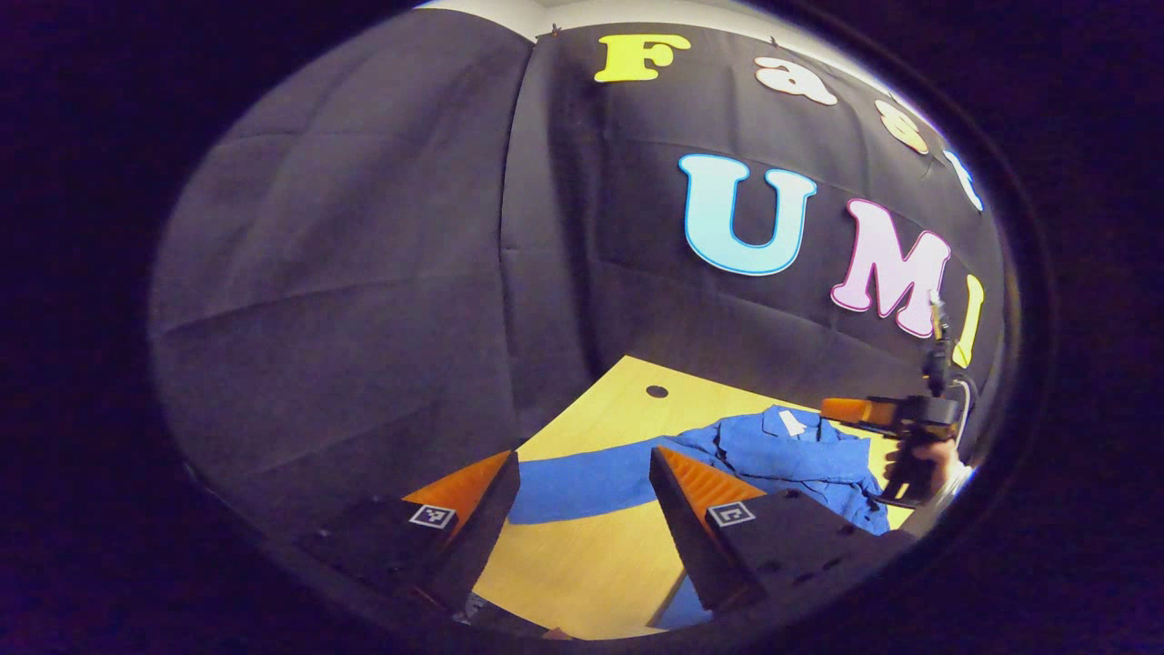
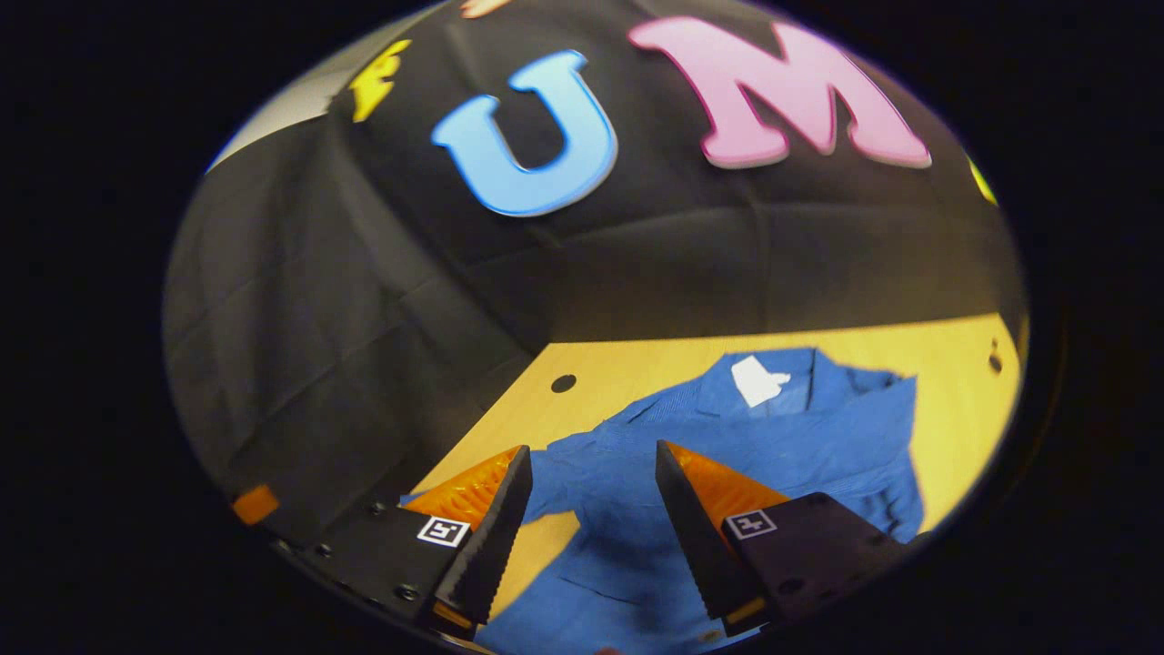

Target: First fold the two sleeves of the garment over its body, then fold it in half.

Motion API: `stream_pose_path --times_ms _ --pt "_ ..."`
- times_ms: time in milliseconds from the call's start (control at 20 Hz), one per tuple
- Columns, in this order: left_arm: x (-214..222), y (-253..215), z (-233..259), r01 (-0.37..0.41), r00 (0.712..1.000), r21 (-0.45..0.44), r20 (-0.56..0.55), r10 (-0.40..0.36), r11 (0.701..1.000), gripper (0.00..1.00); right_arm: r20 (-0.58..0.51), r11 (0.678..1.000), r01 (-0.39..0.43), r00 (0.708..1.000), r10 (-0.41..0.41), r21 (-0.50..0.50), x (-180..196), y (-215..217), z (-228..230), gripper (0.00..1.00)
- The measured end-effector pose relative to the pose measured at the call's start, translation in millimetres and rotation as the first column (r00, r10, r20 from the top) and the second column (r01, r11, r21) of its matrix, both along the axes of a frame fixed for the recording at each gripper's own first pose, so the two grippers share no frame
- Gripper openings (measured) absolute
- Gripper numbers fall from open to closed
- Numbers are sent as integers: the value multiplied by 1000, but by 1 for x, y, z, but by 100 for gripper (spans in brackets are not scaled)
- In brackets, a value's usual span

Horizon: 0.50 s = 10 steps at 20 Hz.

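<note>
Both hand-held grippers — left [image 1: 582, 491], right [image 2: 587, 491] — hover wide open, empty, above the blue garment [image 2: 727, 428].

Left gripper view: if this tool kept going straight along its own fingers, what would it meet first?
Most likely the outstretched sleeve of the blue garment, which lies flat on the wooden table and crosses the gap between the left tool's open fingers. Depth is hard to judge, so it could meet bare tabletop just short of it.

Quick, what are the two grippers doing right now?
Left gripper: jaws open, holding nothing, above the blue shirt's sleeve.
Right gripper: jaws open, holding nothing.
</note>
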State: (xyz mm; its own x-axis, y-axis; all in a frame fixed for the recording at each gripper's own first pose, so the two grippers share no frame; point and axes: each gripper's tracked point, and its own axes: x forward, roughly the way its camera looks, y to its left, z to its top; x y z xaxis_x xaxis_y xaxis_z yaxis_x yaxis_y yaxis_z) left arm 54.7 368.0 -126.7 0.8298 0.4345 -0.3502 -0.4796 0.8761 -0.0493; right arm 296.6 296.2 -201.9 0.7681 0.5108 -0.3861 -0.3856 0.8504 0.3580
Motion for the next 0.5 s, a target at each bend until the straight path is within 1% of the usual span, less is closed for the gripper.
stream_pose_path --times_ms 50,100,150,200,250,300,350,400,450,500 --pt "7 9 -12 -6 1000 -19 -17 6 1000 82 22 1000 -12 1000 12 -16 -20 -18 12 75" --pt "13 20 -29 -16 999 -43 -34 14 999 83 16 1000 -30 999 30 5 -41 -30 25 87" --pt "20 29 -48 -37 997 -77 -72 31 996 83 -24 997 -54 998 55 49 -65 -38 35 77" --pt "22 35 -72 -63 989 -125 -143 45 990 82 -62 995 -50 996 56 90 -83 -50 43 86" --pt "28 39 -89 -86 982 -162 -180 56 983 84 -72 994 -21 997 29 106 -92 -71 53 89" --pt "35 44 -110 -106 975 -188 -211 65 976 84 -58 995 22 998 -16 102 -97 -94 62 90" --pt "44 49 -128 -117 968 -201 -242 67 972 86 -49 994 61 997 -57 89 -95 -115 65 89" --pt "49 55 -145 -131 957 -212 -282 68 968 86 -50 992 101 994 -97 81 -96 -134 67 78" --pt "57 58 -156 -130 948 -222 -312 56 966 86 -51 987 137 990 -133 85 -100 -146 73 89" --pt "62 60 -163 -144 938 -221 -342 62 965 86 -58 980 174 984 -169 94 -108 -162 80 89"
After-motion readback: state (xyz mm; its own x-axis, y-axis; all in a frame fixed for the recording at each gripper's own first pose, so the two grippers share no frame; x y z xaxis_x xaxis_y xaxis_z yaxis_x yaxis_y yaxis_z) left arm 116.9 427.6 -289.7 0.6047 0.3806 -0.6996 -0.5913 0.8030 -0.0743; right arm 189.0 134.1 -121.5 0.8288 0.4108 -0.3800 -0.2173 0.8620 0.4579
